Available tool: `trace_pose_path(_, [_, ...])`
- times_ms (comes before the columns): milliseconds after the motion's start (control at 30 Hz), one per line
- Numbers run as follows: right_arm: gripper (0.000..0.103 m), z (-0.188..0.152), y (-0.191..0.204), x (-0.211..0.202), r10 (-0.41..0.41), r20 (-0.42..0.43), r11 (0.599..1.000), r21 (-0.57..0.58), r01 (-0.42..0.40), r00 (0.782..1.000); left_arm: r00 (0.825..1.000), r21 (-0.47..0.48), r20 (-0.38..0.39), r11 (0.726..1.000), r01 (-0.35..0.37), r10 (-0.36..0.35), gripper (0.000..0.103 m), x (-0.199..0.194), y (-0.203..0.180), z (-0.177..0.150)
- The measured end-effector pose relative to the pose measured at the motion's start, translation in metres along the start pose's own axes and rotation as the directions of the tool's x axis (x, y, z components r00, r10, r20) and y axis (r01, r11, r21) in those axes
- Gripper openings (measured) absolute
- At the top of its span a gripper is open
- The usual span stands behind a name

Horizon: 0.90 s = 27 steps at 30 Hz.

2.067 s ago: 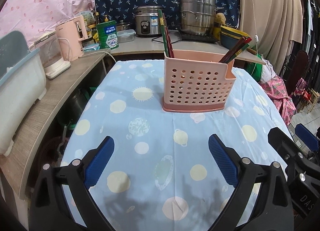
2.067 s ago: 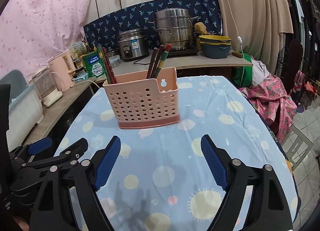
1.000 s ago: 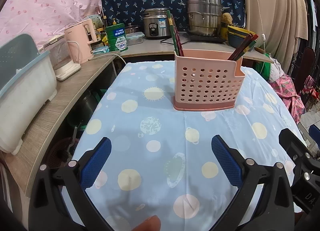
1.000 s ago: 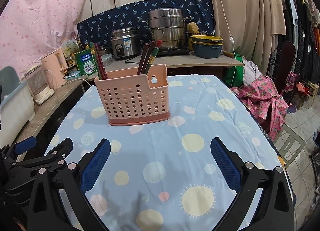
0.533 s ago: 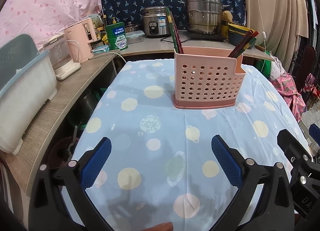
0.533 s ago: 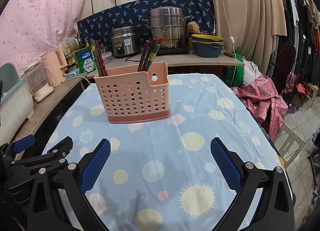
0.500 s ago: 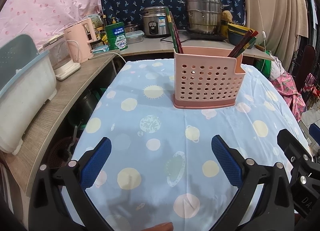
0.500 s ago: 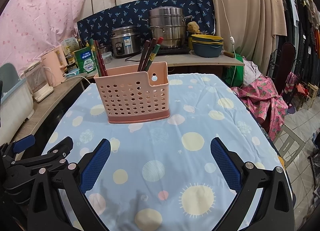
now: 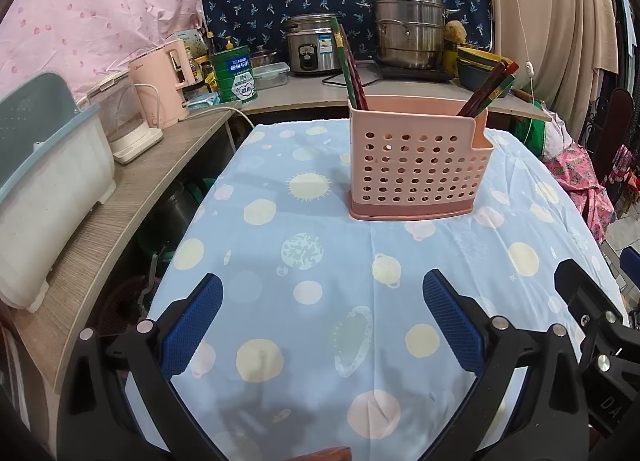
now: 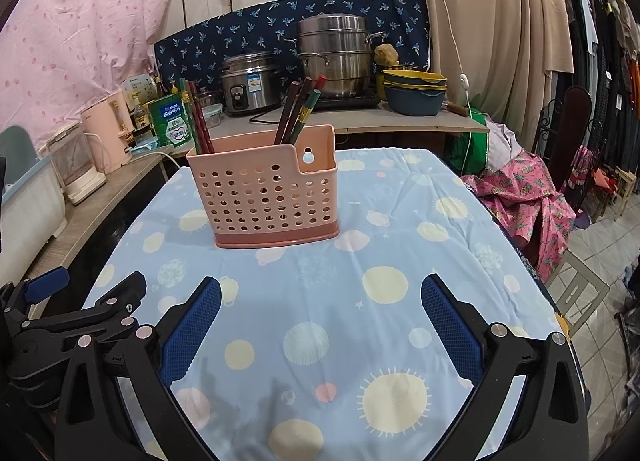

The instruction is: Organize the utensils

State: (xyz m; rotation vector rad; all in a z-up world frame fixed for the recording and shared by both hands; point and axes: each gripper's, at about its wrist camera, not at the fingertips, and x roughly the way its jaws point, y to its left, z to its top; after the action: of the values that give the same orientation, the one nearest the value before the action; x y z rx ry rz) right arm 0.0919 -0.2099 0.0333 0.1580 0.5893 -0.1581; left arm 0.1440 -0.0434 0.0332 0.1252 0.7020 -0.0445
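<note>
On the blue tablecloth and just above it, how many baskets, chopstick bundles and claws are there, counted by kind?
Basket: 1
Chopstick bundles: 2 (left bundle, right bundle)
Claws: 2 (left claw, right claw), both open
Total: 5

- Pale blue tablecloth (image 9: 320, 341), dotted with yellow suns and pastel planets, beneath the fingers.
- Pink perforated utensil holder (image 9: 416, 161), darker base, ahead of them.
- Red and green chopsticks (image 10: 300, 109) inside.
- Blue textured fingers (image 10: 192, 329) on black frames.

Right gripper (image 10: 320, 313) spread wide, empty; pink holder (image 10: 264, 197) with chopsticks (image 10: 298, 111) ahead
</note>
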Motion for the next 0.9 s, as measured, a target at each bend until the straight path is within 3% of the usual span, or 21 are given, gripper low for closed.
trace_pose_path(900, [0.097,0.005,-0.009,0.008,-0.015,-0.006,1.000,0.017,0.015,1.000,0.999,-0.041,-0.029,0.999,-0.014,0.013,0.096,0.011,0.012,0.006])
